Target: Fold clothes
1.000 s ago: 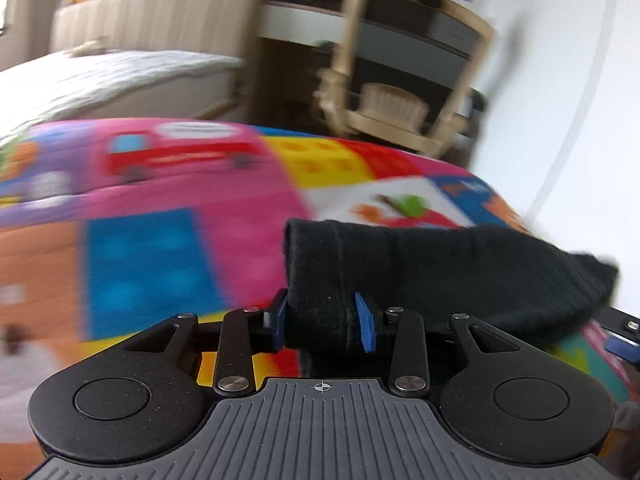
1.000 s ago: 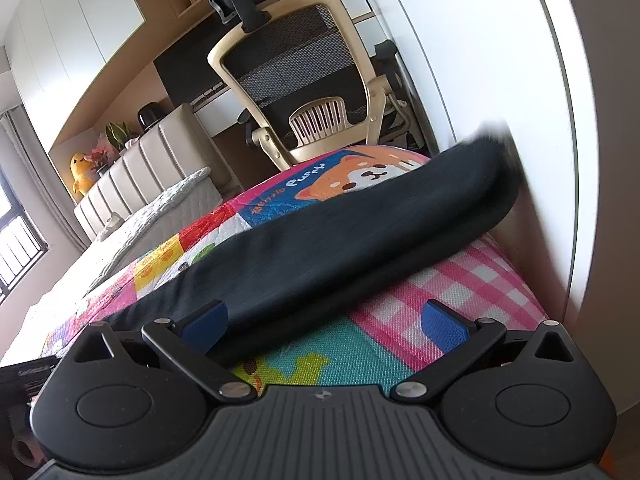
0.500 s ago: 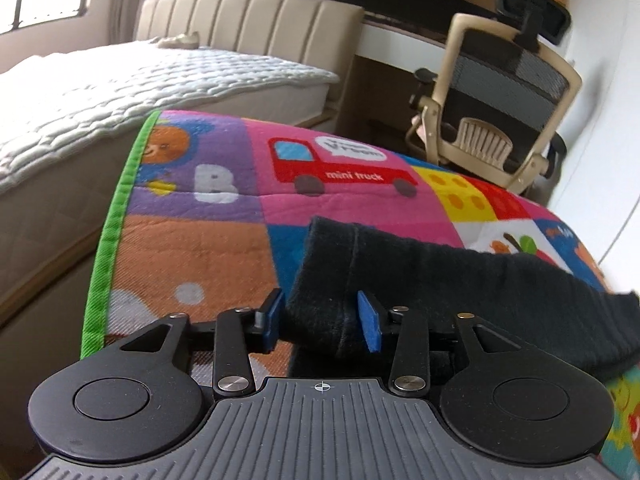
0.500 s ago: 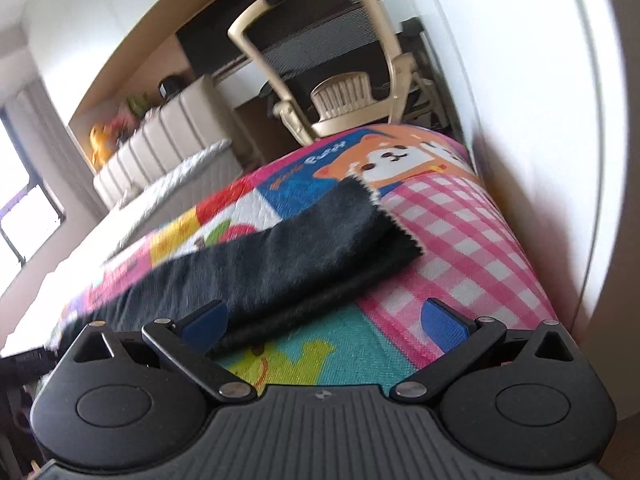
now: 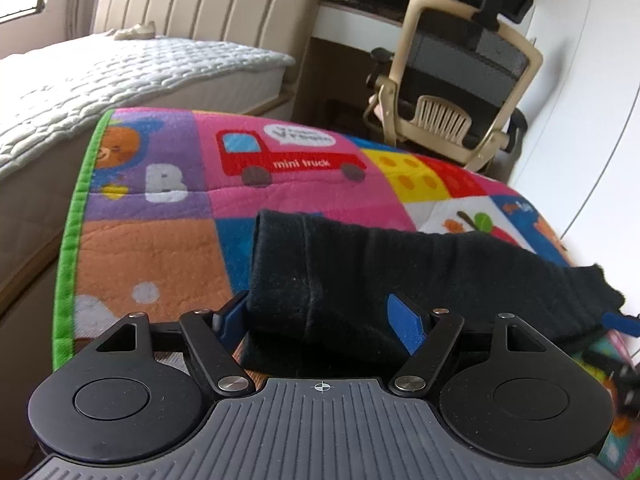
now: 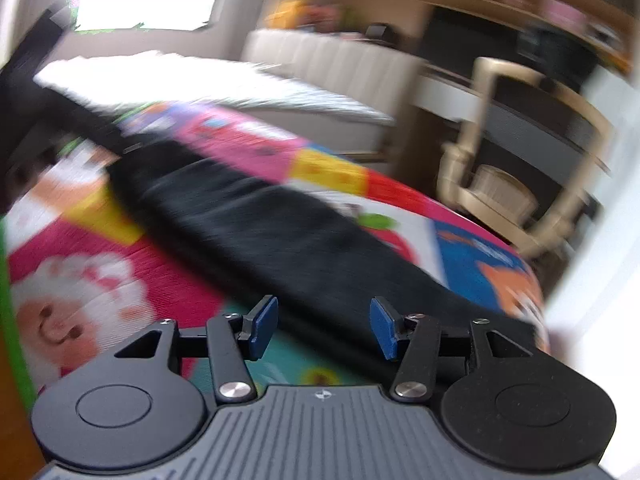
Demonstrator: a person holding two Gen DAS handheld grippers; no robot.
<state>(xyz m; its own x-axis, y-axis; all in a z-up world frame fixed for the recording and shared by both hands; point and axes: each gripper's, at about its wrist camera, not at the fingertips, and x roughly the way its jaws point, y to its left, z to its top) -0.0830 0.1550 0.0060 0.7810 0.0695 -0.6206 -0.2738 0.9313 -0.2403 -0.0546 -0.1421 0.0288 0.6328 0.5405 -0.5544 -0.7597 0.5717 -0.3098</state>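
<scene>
A black garment (image 5: 400, 264), folded into a long strip, lies across a colourful play mat (image 5: 160, 248). My left gripper (image 5: 316, 318) straddles the strip's left end. Its jaws are opening, and the blue pads stand apart from the cloth without pinching it. One blue pad (image 5: 622, 322) of my right gripper shows blurred at the strip's right end. In the blurred right wrist view the garment (image 6: 280, 240) runs diagonally over the mat (image 6: 100, 248). My right gripper (image 6: 323, 328) is at its near edge. Its jaws are closing with the cloth's edge between the pads, which do not press on it.
A bed with a white quilted cover (image 5: 120, 72) lies left of the mat, whose green border (image 5: 70, 240) marks its left edge. A beige office chair (image 5: 460, 80) stands behind at a desk. A white wall (image 5: 592, 80) runs along the right side.
The left jaws have spread and let go of the garment's end. The right wrist view has rolled and swung left along the strip, and its jaws have narrowed.
</scene>
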